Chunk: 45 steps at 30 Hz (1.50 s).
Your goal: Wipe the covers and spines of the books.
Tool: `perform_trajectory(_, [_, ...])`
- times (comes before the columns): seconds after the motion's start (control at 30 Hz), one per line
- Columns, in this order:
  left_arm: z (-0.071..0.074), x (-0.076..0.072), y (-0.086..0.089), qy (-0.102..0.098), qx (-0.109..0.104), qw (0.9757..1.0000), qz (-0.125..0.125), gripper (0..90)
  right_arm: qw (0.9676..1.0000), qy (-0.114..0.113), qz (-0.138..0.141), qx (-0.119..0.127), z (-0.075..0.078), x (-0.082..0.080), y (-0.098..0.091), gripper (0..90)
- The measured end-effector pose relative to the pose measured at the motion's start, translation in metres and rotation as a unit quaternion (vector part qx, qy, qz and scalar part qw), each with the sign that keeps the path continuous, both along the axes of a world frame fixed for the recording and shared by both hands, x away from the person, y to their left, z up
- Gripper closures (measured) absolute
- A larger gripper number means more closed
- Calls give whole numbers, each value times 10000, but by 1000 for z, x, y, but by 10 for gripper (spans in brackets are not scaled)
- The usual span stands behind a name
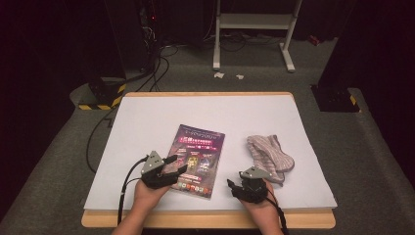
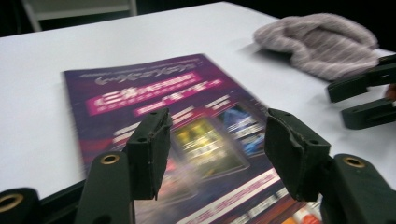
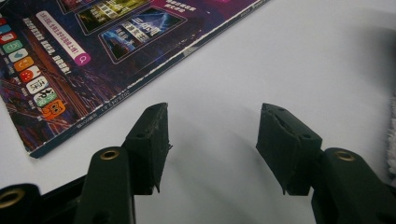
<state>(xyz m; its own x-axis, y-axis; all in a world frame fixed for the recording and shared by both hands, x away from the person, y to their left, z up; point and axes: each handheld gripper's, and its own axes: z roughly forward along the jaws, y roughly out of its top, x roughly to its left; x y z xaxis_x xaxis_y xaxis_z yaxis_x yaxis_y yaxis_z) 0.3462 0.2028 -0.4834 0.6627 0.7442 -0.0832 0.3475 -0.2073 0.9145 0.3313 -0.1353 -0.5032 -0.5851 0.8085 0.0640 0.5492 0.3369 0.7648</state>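
A dark lab: black curtains [image 1: 58,44], floor cables [image 1: 151,73], white-topped table [image 1: 147,117].

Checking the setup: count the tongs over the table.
2: left tongs over the magazine's near left edge; right tongs over bare table, between magazine and cloth.

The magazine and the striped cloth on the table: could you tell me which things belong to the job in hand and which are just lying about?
In the job:
- magazine, under the open left gripper
- right gripper, open beside it

Lying about:
- striped cloth
- paper scraps on the floor
- white frame behind the table
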Motion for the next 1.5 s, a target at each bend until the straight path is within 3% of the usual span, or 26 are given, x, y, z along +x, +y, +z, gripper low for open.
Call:
perform_trajectory(0.2, [-8, 0, 26, 166, -36, 9992, 357, 399, 10000, -8, 39, -28, -1, 0, 0, 428])
perform_trajectory(0.27, [-12, -1, 35, 293, -93, 9983, 503, 400, 10000, -9, 39, -25, 0, 0, 0, 426])
perform_trajectory(0.33, [-14, 0, 41, 453, 19, 9971, 607, 398, 10000, -7, 39, -20, 0, 0, 1, 425])
perform_trajectory(0.5, [-16, 3, 48, 759, 50, 9941, 775, 403, 10000, -29, 36, 5, 2, 1, 1, 422])
perform_trajectory(0.6, [-16, 2, 47, 937, -23, 9930, 717, 422, 10000, -61, 36, 35, 3, 2, 2, 417])
perform_trajectory(0.93, [-24, 2, 32, 1355, 490, 9880, 550, 434, 9996, -53, 285, 7, 3, 7, 22, 410])
perform_trajectory(1.07, [-23, 1, 29, 1387, 521, 9873, 567, 448, 9992, -2, 388, 6, 1, 8, 29, 411])
perform_trajectory(1.5, [-21, -6, -4, 1363, 737, 9879, 104, 456, 9995, 127, 305, -7, 0, 9, 27, 415])
